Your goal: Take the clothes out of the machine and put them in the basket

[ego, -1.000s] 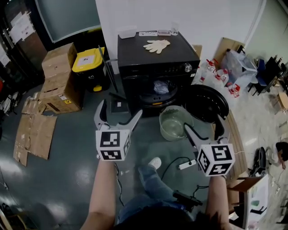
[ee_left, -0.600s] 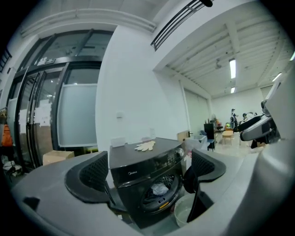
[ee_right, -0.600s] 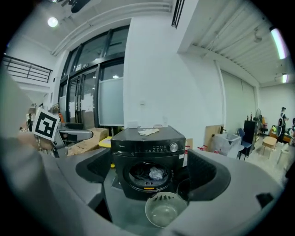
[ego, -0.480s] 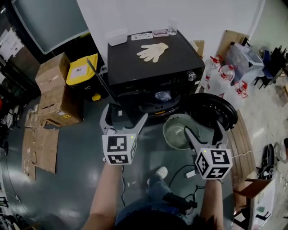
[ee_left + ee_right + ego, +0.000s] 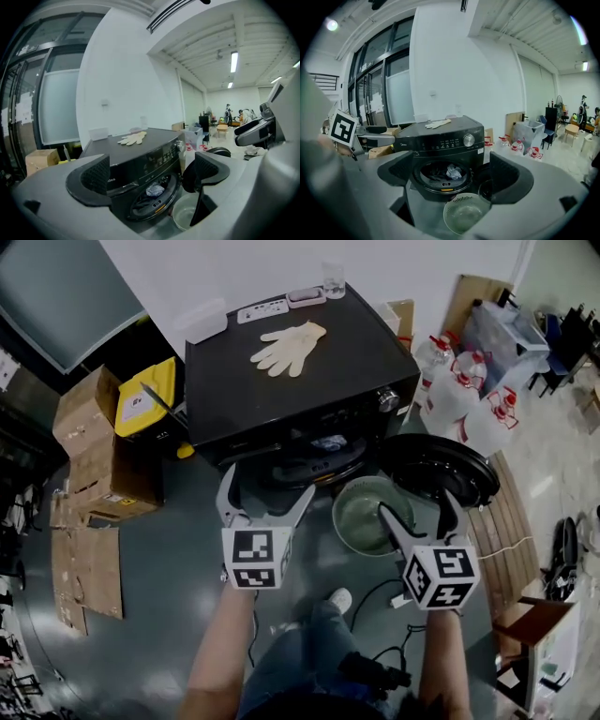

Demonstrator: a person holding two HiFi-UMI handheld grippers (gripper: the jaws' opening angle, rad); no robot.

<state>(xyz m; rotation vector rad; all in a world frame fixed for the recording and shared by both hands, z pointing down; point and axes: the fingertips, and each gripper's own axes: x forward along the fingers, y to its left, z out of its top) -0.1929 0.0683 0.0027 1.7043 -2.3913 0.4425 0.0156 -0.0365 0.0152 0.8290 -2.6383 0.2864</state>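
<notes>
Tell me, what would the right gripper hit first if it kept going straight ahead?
Probably the washing machine, at its open drum holding the clothes. The right gripper is open and empty; the basket sits lower, likely beneath that line, though depth is unclear.

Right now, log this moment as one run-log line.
phase: pre-grasp | left hand-held gripper: open, empty | right hand-held gripper: open, empty | machine: door open, clothes inside | basket: empty, by machine

white glove (image 5: pixel 288 346) | cardboard boxes (image 5: pixel 89 411) left | yellow-lidded bin (image 5: pixel 145 392) beside boxes | water jugs (image 5: pixel 452 396) right
</notes>
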